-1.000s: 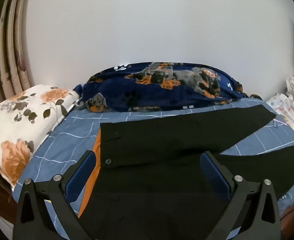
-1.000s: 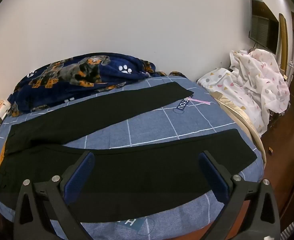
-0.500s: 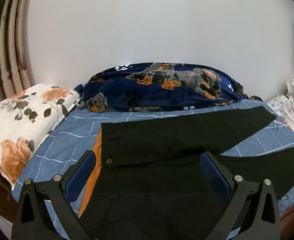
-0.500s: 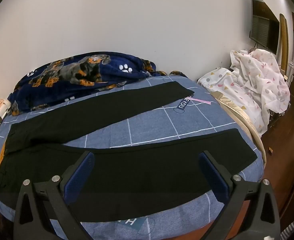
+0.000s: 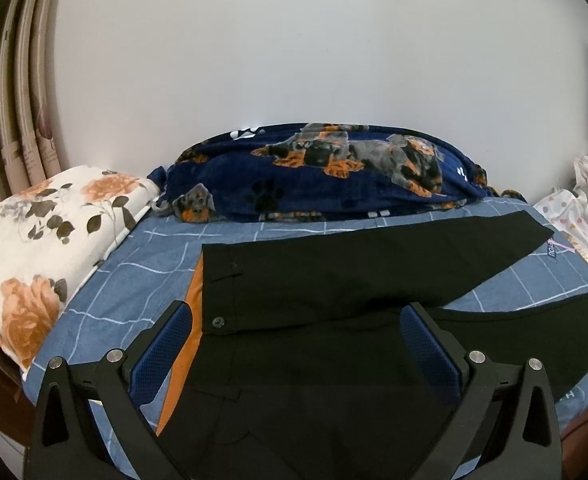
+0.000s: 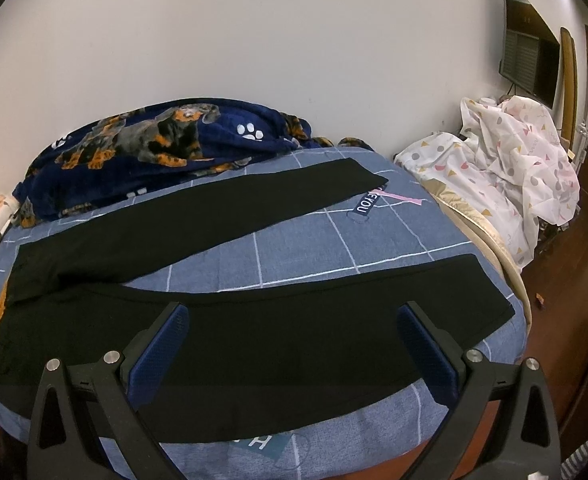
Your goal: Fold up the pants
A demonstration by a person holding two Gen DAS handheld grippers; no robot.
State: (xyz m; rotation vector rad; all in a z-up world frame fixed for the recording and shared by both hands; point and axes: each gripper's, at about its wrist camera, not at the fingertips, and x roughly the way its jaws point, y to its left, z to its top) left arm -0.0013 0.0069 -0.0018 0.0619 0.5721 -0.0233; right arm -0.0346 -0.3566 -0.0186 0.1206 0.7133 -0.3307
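Pants (image 6: 254,340): one black pair, two legs spread flat on bed (image 6: 306,248).
Left gripper (image 5: 296,332): spread wide, empty.
Right gripper (image 6: 292,332): spread wide, empty.

pants (image 6: 222,320) on bed (image 6: 306,248), blanket (image 6: 154,148) behind

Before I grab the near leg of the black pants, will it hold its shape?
Probably not: the black pants lie flat and thin, so they will likely droop. The near leg is long and may drag across the blue bedsheet.
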